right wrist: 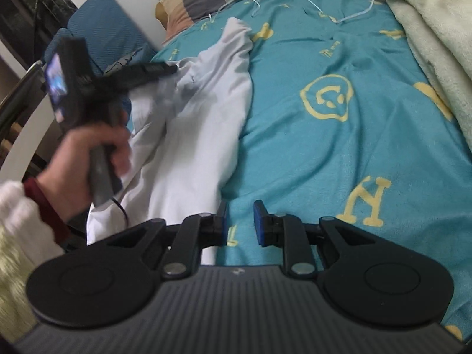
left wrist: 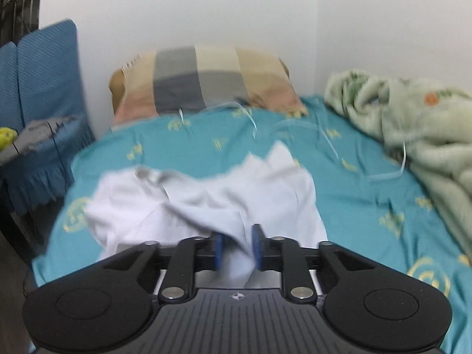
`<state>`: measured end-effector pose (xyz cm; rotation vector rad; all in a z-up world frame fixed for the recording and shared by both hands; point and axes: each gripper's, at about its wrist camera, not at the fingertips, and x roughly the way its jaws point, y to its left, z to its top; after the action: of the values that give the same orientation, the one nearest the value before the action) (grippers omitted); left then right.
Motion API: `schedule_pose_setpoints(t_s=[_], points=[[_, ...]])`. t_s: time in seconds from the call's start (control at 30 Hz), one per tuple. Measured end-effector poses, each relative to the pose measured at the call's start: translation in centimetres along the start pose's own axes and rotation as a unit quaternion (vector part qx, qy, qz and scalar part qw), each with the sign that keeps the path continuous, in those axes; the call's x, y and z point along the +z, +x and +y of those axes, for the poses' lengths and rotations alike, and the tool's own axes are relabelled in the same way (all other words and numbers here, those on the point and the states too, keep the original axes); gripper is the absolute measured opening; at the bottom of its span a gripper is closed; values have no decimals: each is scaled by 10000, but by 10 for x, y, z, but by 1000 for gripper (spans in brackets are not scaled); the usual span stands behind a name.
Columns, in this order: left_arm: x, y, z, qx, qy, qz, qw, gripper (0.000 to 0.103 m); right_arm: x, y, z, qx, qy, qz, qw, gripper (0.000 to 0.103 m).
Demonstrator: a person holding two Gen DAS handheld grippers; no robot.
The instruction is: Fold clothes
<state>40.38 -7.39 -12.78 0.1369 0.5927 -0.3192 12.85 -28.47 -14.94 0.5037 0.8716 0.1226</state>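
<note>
A crumpled white garment (left wrist: 177, 203) lies on the left side of the teal bed sheet (left wrist: 354, 194). My left gripper (left wrist: 237, 247) has a bunched fold of it filling the gap between its blue pads, touching both. In the right wrist view a hand (right wrist: 85, 156) holds the left gripper (right wrist: 169, 70) above the bed's left edge. There the white garment (right wrist: 200, 112) rises, blurred, toward its tip. My right gripper (right wrist: 240, 221) hovers over the teal sheet (right wrist: 324, 153) just right of the garment's near end, its jaws slightly apart with nothing between them.
A checked pillow (left wrist: 203, 79) rests against the wall at the head of the bed. A pale green blanket (left wrist: 413, 124) is heaped along the right side. Thin light-blue hangers (left wrist: 333, 144) lie on the sheet near the pillow. A blue-covered chair (left wrist: 44, 88) stands at the left.
</note>
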Motion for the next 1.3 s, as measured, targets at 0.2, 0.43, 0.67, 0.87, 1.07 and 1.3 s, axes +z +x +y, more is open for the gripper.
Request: schedule_pose_setpoints(t_s=[0.2,0.43,0.67,0.87,1.07,1.3], points=[[-33,-47,1,-37,-175,29,9998,66,11,1,-7,71,90,-161,9998,22],[-37,-157,4,249,-862,348,9954,75,18,-23,6,328,-327,-759,9960,22],[-36,-250,-23,390,-755,-58,9964,83,45,-51,29,284,-1054,-1790,9778,22],[-47,-273,-8,0,-692,-373,9969,83,77,-24,61,928,-1314,-1512,9753,27],[-63,-275,38,-116,-1161,-443,9922,83,100,50,139,1471,-2722,-1140,9441,56],[-83,-259,69,-314,-1364,-235,9899,82,107,159,208,1293,-4201,-441,8972,63]])
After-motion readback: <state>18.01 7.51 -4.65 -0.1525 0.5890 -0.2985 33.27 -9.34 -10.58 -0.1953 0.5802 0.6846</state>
